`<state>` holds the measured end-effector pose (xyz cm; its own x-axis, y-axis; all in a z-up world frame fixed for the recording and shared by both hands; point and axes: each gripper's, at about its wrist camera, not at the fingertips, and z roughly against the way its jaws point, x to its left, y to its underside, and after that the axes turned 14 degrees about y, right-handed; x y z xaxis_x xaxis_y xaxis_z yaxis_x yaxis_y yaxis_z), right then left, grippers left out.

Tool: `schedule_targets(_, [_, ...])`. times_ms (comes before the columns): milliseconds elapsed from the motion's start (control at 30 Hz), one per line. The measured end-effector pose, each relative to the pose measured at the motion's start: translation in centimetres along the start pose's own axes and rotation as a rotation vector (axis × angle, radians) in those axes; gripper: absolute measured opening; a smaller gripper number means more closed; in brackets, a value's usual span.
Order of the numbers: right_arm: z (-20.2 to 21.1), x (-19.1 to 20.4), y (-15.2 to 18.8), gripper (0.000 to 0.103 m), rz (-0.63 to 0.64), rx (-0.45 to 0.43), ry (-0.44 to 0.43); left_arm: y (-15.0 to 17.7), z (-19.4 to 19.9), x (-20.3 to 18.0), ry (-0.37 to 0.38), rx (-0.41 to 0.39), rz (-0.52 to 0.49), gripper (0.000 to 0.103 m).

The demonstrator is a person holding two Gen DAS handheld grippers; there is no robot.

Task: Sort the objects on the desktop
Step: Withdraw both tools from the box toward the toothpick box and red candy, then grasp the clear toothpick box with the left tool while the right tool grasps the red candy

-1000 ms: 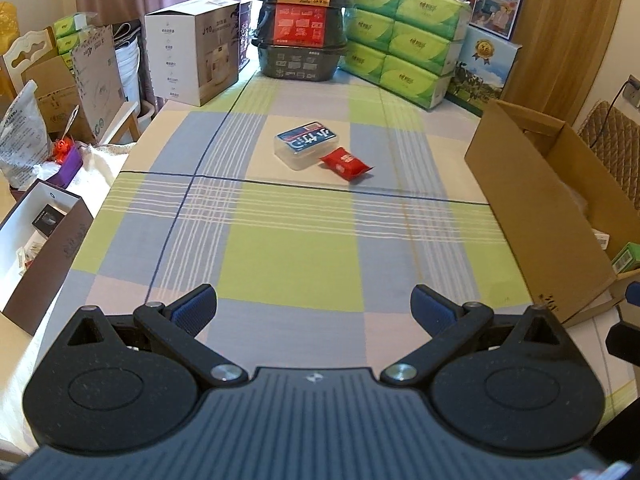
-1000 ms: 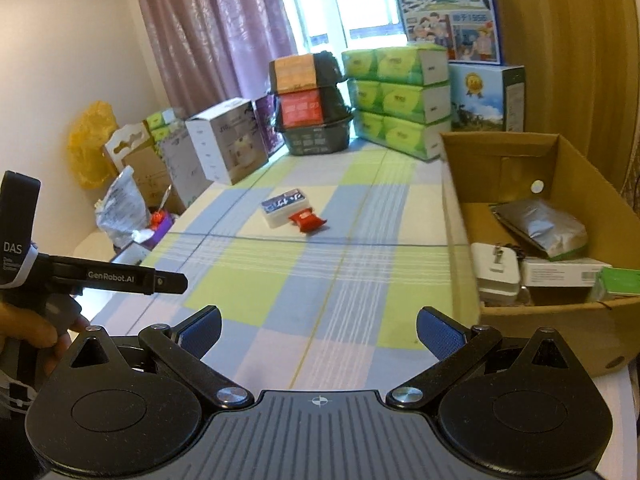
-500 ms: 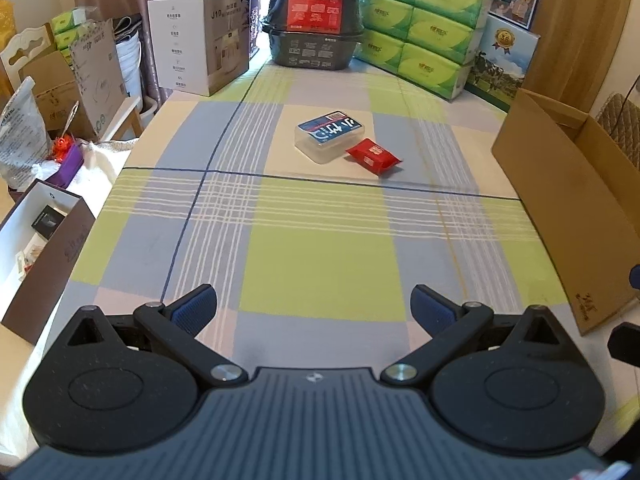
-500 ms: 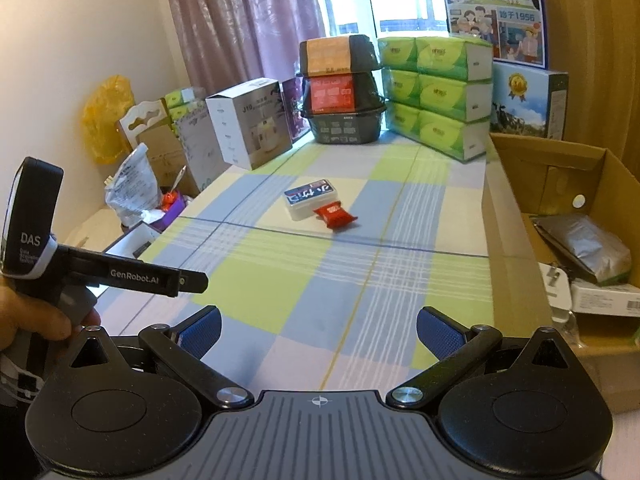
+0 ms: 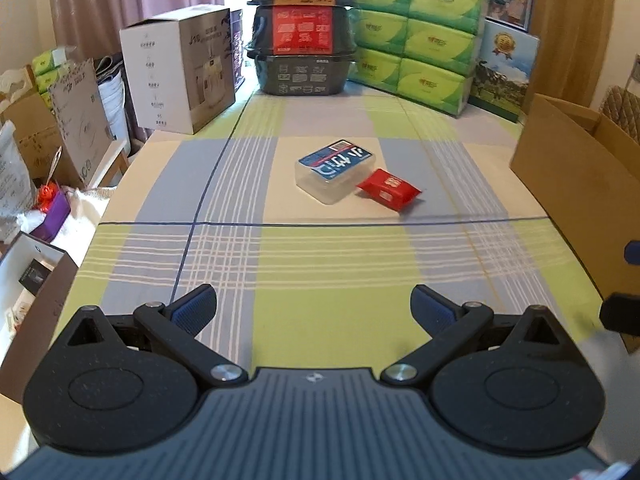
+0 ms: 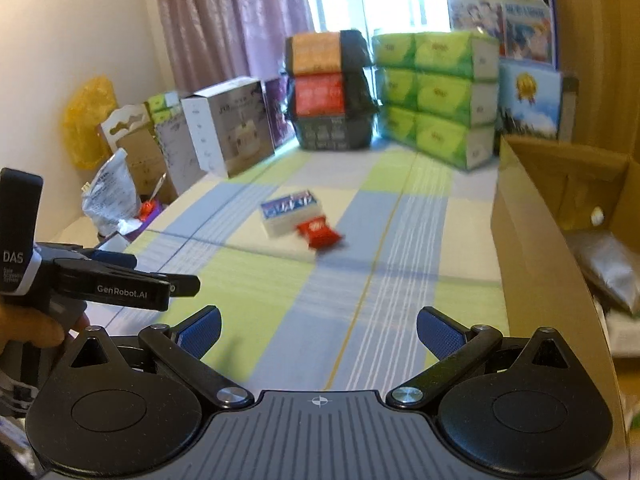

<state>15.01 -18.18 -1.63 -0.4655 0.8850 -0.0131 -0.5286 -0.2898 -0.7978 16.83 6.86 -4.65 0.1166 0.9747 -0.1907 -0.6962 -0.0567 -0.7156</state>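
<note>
Left gripper: jaws spread, empty, low over the near table; now closer to the items than a second ago. Clear plastic box, blue label: mid-table, well ahead. Red packet: touching the box's right side. Right gripper: jaws spread, empty, also advanced. Cardboard box: right table edge, already holding sorted goods. Judgement: approach under way; two items remain.

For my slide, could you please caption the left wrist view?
Open left gripper faces a clear plastic box and red packet on the checked tablecloth.
</note>
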Motion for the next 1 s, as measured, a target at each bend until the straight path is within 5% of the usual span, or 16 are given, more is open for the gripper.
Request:
schedule_targets(233, [-4.1,0.0,-0.9,0.101,0.024,0.024,0.002,-1.0,-2.0,2.9,-0.012,-0.026,0.12,0.101])
schedule_targets(767, [-13.4,1.7,-4.0,0.101,0.137,0.032,-0.003,-3.6,-5.9,4.6,0.048,-0.069,-0.001,0.101])
schedule_targets(1000, [-16.6,2.4,-4.9,0.084,0.195,0.034,-0.041,-4.8,-7.9,5.5,0.073,-0.078,-0.025,0.101])
